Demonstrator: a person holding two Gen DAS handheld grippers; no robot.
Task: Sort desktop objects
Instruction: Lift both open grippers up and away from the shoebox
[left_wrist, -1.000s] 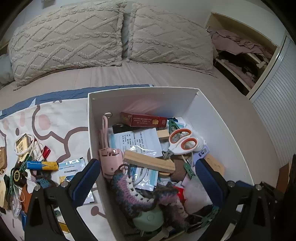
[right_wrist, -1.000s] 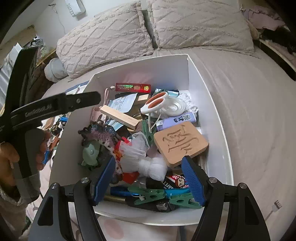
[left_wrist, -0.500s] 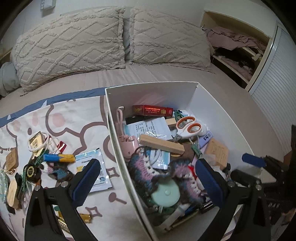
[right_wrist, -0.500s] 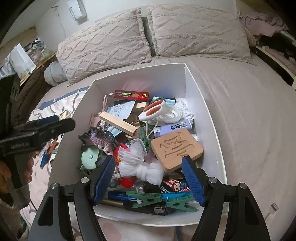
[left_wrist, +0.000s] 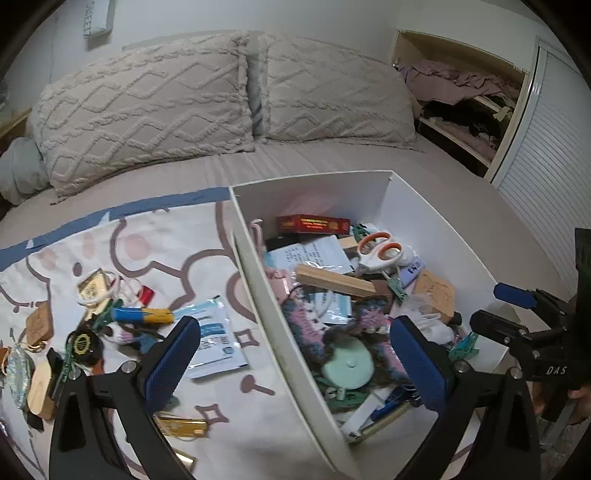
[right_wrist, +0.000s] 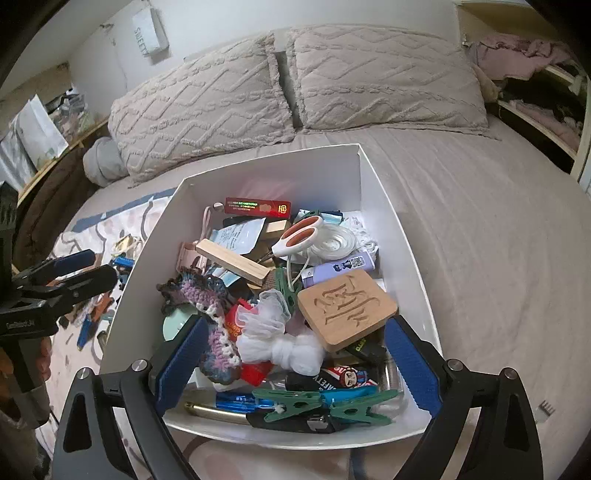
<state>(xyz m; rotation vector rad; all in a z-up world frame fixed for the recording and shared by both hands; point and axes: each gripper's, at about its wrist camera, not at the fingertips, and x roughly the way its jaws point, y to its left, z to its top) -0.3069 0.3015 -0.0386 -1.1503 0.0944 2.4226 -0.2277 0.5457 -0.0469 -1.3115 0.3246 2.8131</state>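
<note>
A white box (left_wrist: 369, 184) (right_wrist: 266, 162) on the bed is full of small things: orange-handled scissors (right_wrist: 299, 236), a red carton (right_wrist: 258, 206), a wooden block (right_wrist: 232, 262), a carved wooden coaster (right_wrist: 347, 306), a crochet piece (right_wrist: 199, 291), white gauze (right_wrist: 277, 339) and green clothespins (right_wrist: 321, 402). My right gripper (right_wrist: 295, 325) hangs over the box's near end. Its jaws are opening and its pads touch nothing, with the gauze lying below between them. My left gripper (left_wrist: 295, 325) is open and empty, straddling the box's left wall.
Left of the box, a patterned mat (left_wrist: 166, 229) holds loose items: a blue-and-yellow tube (left_wrist: 142, 315), a sachet (left_wrist: 214, 339), a gold clip (left_wrist: 181, 428) and several keyrings. Two pillows (left_wrist: 240, 103) lie behind. An open closet (left_wrist: 461, 99) stands at the right.
My left gripper has moved left off the box's middle, so more of the mat shows. The right gripper's jaws have spread wider, and it has stayed over the box.
</note>
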